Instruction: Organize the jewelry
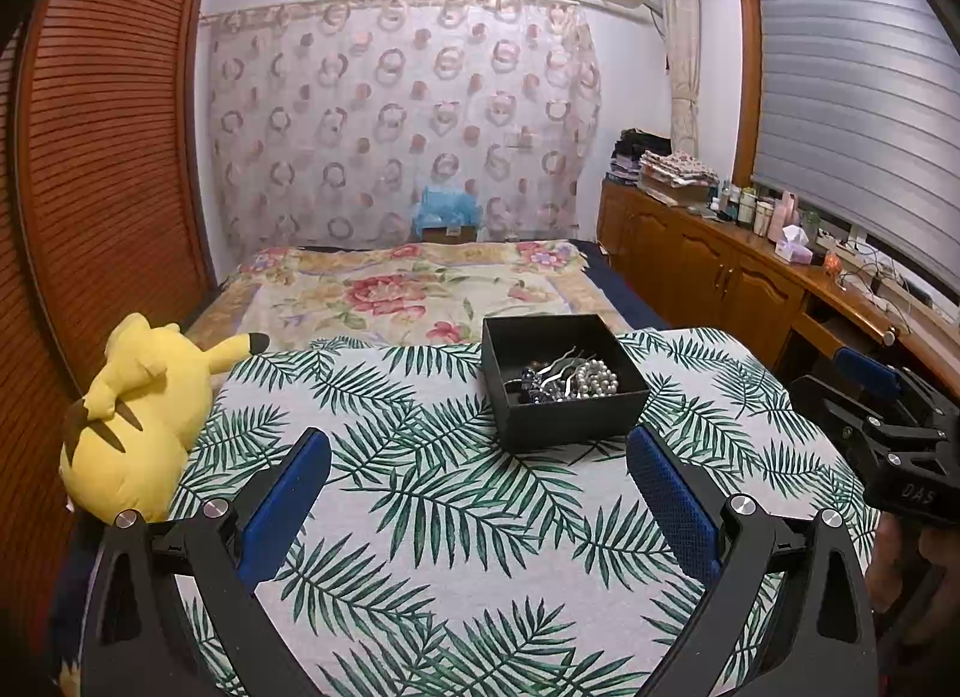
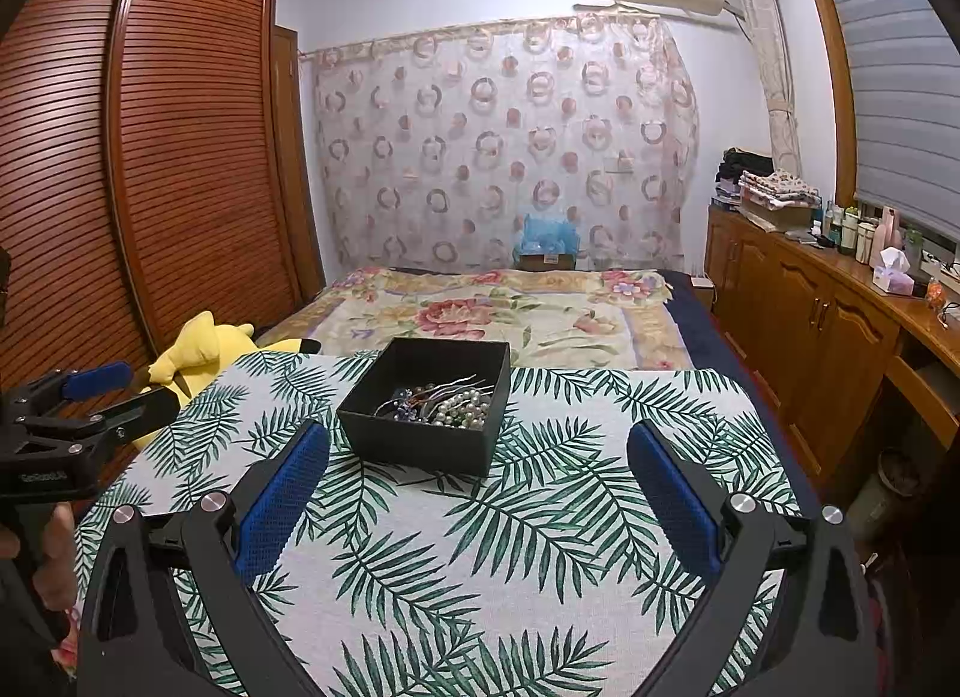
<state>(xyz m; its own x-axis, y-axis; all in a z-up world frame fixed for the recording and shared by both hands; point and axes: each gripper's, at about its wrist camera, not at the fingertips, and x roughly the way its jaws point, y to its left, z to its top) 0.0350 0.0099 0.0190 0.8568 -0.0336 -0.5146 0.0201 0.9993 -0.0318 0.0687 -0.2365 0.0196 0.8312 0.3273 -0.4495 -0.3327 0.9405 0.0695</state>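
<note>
Black and square, an open-topped cardboard box [image 1: 564, 382] sits on a table draped in a white cloth printed with green palm fronds [image 1: 420, 517], and the jewelry lies heaped inside it: a string of white pearl beads [image 1: 594, 379], a wavy silver hair comb [image 1: 555, 370] and a cluster of dark blue beaded pieces [image 1: 537, 388]. From the left wrist camera the box stands at about one o'clock, just beyond the blue pad of the right-hand finger; from the right wrist camera it sits near eleven o'clock [image 2: 429, 409]. The left hand-held gripper [image 1: 479, 445] hovers above the cloth with its blue-padded fingers spread wide apart and nothing between them. The right hand-held gripper [image 2: 479, 439] is likewise spread wide and empty over the cloth. Neither touches the box. A yellow plush toy with black-tipped ears [image 1: 138, 415] lies at nine o'clock off the table's edge, on the floral bedspread [image 1: 390, 289] beyond.
</note>
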